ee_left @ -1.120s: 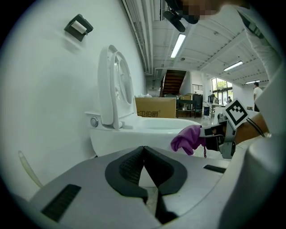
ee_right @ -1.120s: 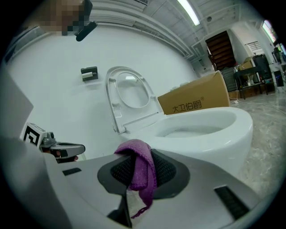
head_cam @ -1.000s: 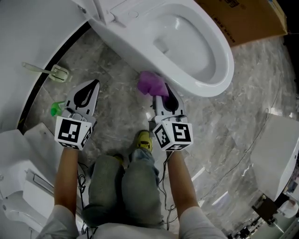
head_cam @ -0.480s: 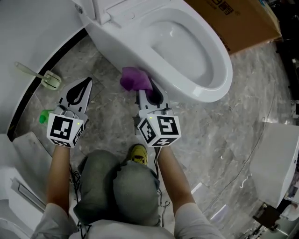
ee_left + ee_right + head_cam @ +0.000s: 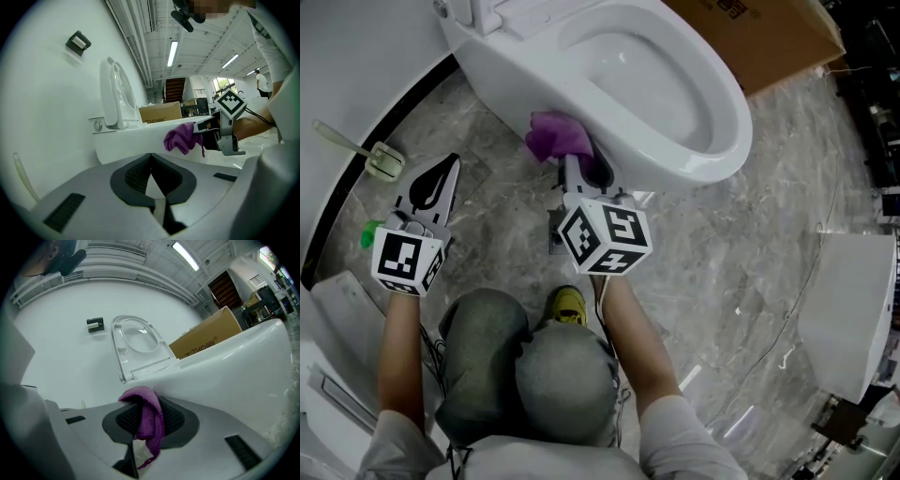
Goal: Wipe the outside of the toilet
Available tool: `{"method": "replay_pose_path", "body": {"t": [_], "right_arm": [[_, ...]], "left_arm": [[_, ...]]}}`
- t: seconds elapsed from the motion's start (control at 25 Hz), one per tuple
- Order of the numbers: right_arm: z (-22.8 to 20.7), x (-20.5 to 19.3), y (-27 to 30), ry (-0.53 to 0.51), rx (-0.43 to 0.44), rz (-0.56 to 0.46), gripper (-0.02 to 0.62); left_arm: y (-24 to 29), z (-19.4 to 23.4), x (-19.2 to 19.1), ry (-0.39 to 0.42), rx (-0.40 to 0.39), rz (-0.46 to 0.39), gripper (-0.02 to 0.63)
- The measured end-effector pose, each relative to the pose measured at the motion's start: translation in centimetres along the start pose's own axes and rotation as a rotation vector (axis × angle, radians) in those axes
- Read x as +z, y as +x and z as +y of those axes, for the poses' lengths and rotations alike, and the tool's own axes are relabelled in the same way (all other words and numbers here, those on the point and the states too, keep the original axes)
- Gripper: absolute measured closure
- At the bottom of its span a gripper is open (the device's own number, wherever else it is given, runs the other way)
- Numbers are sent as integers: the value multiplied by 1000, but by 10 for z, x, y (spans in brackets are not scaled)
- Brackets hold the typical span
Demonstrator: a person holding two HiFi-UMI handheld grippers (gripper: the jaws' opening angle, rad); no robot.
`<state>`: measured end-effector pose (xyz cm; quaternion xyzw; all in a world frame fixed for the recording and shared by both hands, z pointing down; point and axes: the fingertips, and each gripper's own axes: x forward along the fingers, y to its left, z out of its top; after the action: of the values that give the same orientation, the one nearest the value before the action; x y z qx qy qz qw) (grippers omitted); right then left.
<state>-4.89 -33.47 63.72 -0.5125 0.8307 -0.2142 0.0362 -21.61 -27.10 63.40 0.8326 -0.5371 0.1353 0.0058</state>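
The right gripper (image 5: 579, 169) has slid back along the toilet (image 5: 731, 112), jaws clamped on the purple cloth (image 5: 555, 137) against its outer wall. The left gripper (image 5: 445, 167), beside the toilet, is closed, empty. Best press the cloth flat, following the curve.

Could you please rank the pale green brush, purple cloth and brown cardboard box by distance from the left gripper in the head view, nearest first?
1. Pale green brush, on the floor just left of the left gripper.
2. Purple cloth, to the right.
3. Brown cardboard box, far upper right.
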Motion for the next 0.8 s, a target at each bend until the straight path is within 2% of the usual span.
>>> {"method": "replay_pose_path", "body": {"t": [0.8], "right_arm": [[-89, 31, -102, -59, -240, -27, 500]], "left_arm": [[24, -63, 5, -1, -147, -49, 592]]}}
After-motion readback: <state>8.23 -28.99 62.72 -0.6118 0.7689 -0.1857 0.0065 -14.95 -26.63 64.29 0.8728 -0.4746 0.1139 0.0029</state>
